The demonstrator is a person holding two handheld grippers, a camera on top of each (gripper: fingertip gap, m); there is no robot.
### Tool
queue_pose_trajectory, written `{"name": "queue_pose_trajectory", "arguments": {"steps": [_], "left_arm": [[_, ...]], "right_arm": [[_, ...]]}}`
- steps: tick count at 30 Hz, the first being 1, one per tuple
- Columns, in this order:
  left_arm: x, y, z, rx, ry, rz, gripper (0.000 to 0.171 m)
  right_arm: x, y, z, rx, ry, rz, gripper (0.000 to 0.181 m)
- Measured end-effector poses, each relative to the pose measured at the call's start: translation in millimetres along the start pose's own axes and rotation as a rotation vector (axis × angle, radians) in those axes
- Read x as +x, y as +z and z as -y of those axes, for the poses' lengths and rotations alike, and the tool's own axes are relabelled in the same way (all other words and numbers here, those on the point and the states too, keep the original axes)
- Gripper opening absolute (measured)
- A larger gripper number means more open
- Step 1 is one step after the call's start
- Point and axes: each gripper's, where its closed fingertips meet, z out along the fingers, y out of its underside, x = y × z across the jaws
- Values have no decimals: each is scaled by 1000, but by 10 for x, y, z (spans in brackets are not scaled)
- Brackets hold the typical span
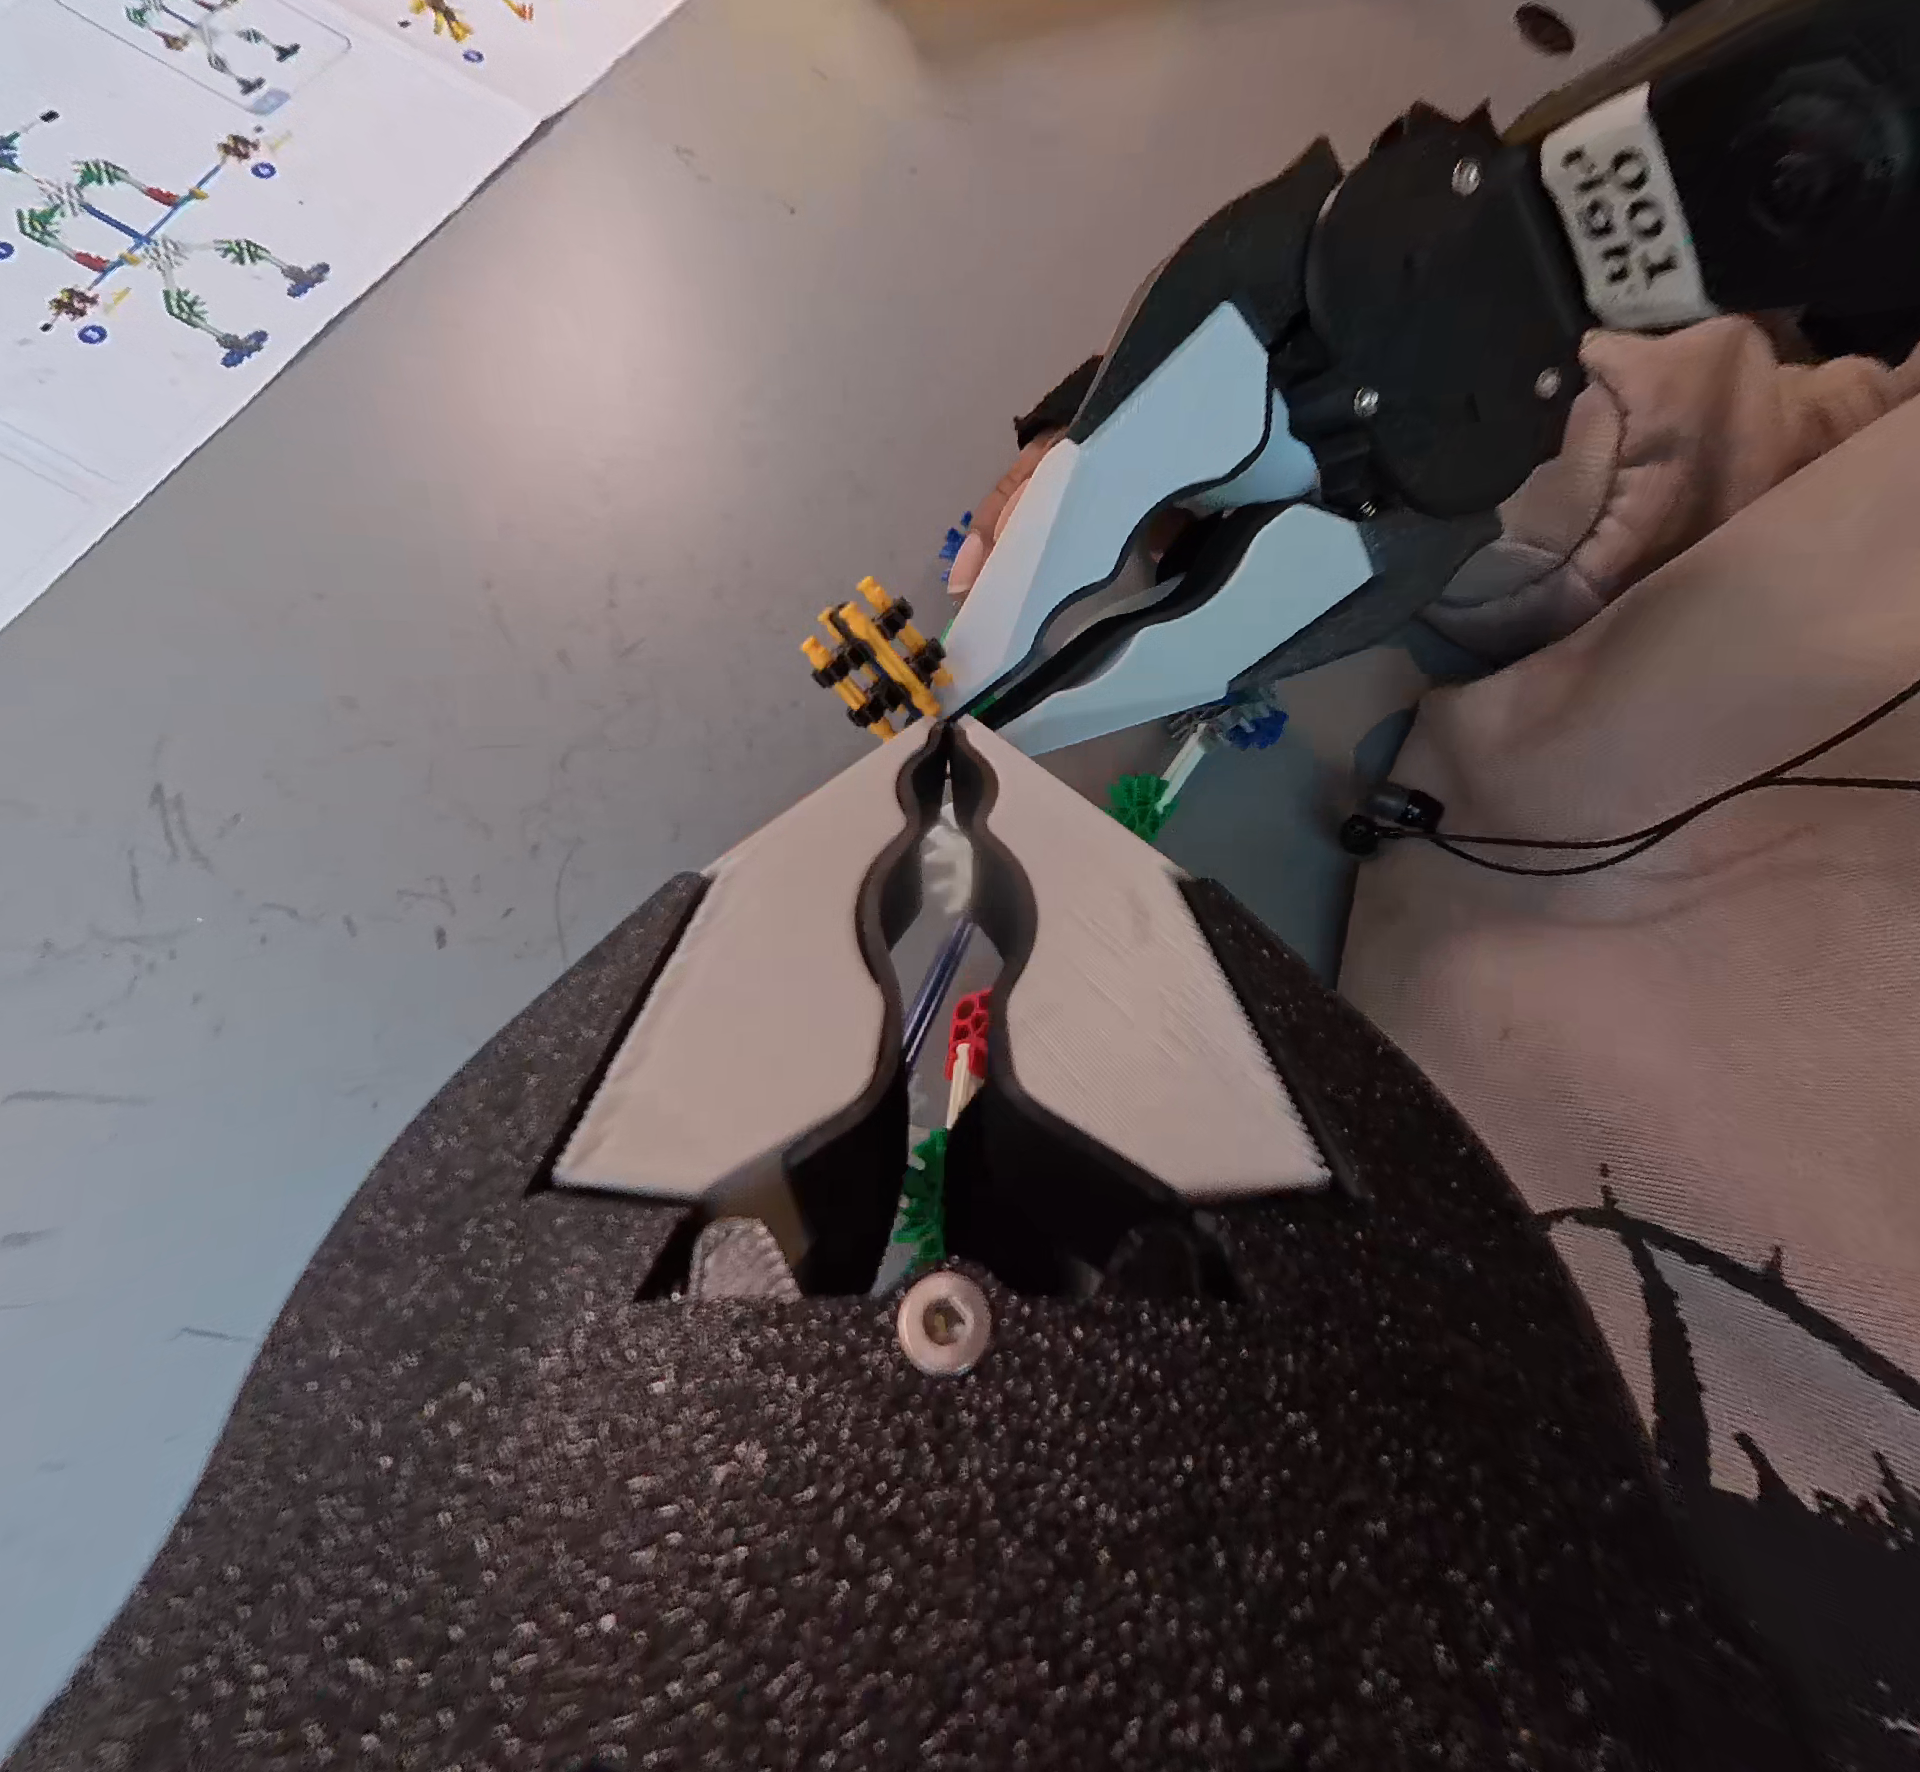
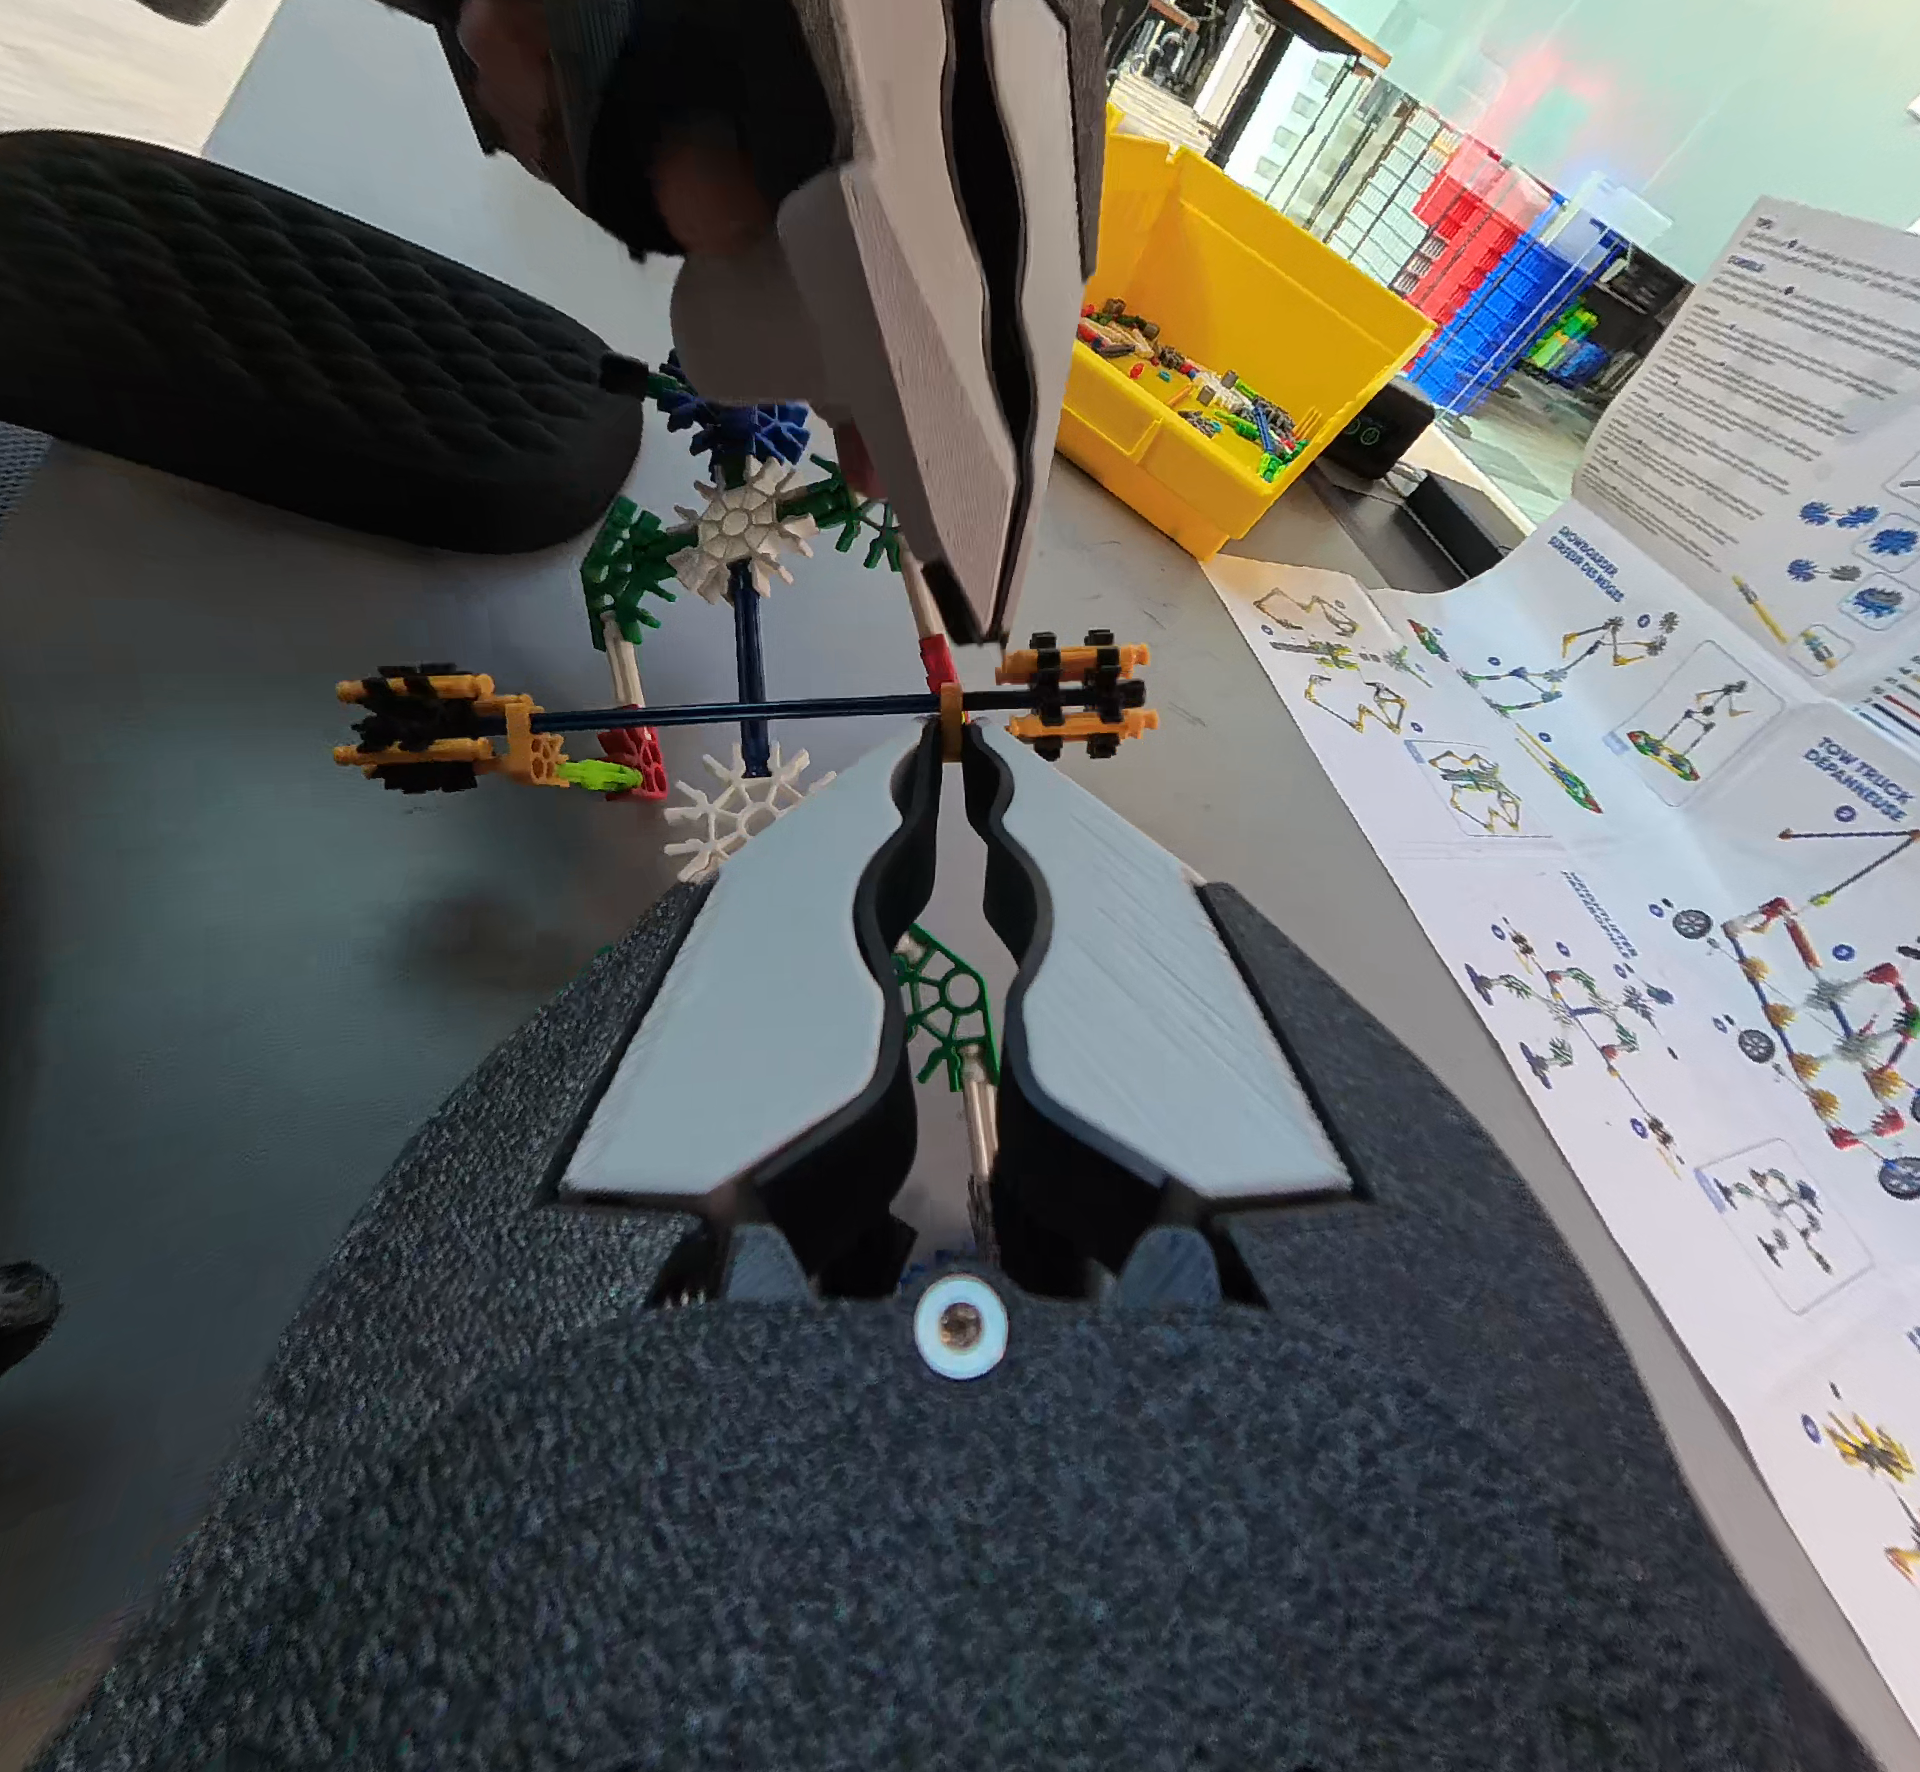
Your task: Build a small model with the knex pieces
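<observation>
1. A toy model built of plastic rods and snowflake-shaped connectors lies on the grey table, close to the table's near edge by the person's sleeve
2. A dark blue rod runs across the model; each end carries a cluster of yellow and black pieces, one at the left and one at the right in the right wrist view
3. The right gripper pinches a small yellow connector on that rod, just beside the right-hand cluster, its two fingers pressed in on it
4. The left gripper has its fingertips closed together at the same spot, tip to tip with the right gripper; what exactly lies between them cannot be told, though it sits against the red piece and the rod
5. White, green and blue connectors make up the rest of the model, behind the rod
6. A yellow bin of loose parts stands farther back on the table
7. A printed instruction sheet with coloured drawings lies unfolded beside the bin
8. A black padded cushion shows to the left in the right wrist view
</observation>
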Motion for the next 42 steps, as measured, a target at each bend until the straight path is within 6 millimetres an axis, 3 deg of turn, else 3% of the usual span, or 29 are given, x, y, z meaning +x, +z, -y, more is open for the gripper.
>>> {"name": "queue_pose_trajectory", "arguments": {"steps": [2, 4, 12, 20, 42], "left_arm": [[8, -85, 85, 54, -34, -14, 4], [35, -112, 35, 36, -63, -23, 6], [83, 231, -343, -44, -106, 123, 9], [33, 175, -348, -16, -153, 121, 5], [-124, 269, -161, 68, -204, 75, 3]], "right_arm": [[39, -7, -22, -11, -2, -28, 2], [81, -15, -28, -15, 12, -46, 2], [151, 0, -52, -38, 49, -77, 2], [180, 11, -34, -45, 177, -73, 3], [440, -13, -158, -79, 498, -149, 3]]}}
